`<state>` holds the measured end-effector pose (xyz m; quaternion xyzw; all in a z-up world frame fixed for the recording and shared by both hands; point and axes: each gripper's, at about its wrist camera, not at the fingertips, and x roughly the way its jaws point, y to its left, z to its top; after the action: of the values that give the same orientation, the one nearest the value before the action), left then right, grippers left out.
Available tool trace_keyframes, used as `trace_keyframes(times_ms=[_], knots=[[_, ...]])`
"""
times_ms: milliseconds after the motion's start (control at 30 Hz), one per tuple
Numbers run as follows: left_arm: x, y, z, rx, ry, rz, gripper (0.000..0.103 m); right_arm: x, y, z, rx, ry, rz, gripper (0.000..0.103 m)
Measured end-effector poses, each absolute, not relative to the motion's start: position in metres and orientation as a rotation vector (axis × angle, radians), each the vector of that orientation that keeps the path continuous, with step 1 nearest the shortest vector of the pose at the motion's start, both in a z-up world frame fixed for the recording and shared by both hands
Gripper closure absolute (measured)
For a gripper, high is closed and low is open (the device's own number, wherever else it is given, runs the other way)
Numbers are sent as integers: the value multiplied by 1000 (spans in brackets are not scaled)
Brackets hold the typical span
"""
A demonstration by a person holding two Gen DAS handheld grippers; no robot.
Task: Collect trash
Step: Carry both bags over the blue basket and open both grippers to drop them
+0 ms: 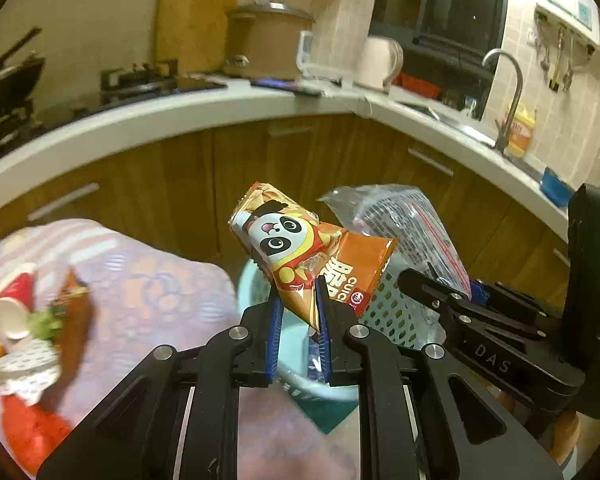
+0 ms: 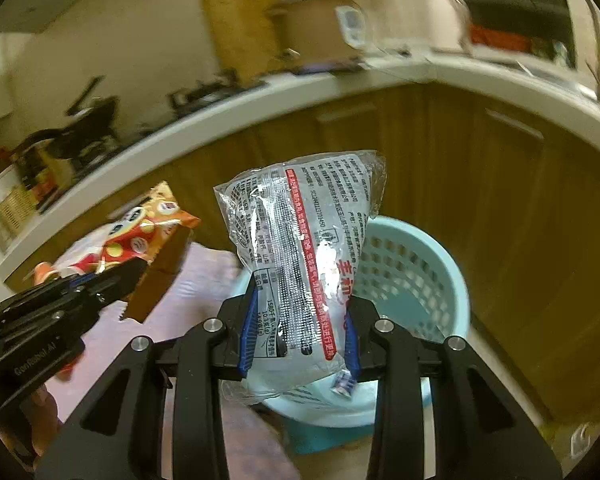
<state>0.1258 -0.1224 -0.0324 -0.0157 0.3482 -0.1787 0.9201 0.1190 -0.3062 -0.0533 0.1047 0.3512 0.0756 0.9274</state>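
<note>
Left gripper: fingers nearly closed, pinching the orange panda snack bag by its lower corner. Right gripper: fingers part-open, clamped on the clear printed plastic bag. Both bags are held up over the light-blue perforated basket, side by side. More trash lies on the table's cloth, left.

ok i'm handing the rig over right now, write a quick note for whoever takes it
Left gripper: fingers shut on the orange panda snack bag, held up near the basket.
Right gripper: fingers shut on the clear printed wrapper, in front of the basket opening.
Light blue basket stands on the floor by the cabinets.
Done: both pieces picked up.
Left: drop both in the basket, then fetch the red cup and scraps on the cloth-covered table.
</note>
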Motion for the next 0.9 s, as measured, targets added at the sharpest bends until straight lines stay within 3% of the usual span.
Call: trace_keyframes(times_ms=[333,367,433,467,500,800,900], knots=[[165,-162,-82,6,815,-370,87,158,-342,-111,303,879,39,69],[168,-163,-85,7,819,-373,84,161,-342,-113,302,885,38,67],[170,-165,-86,9,820,-366,71,166,-344,-115,308,893,33,51],[170,-164,-87,12,812,-353,62,165,-345,-115,312,894,28,47],[169,-164,-87,16,810,-350,61,165,-347,-116,320,893,26,45],[162,-152,-79,4,799,-335,60,159,-349,-112,338,893,28,44],[157,-147,-74,0,786,-323,60,160,-342,-113,315,904,54,36]])
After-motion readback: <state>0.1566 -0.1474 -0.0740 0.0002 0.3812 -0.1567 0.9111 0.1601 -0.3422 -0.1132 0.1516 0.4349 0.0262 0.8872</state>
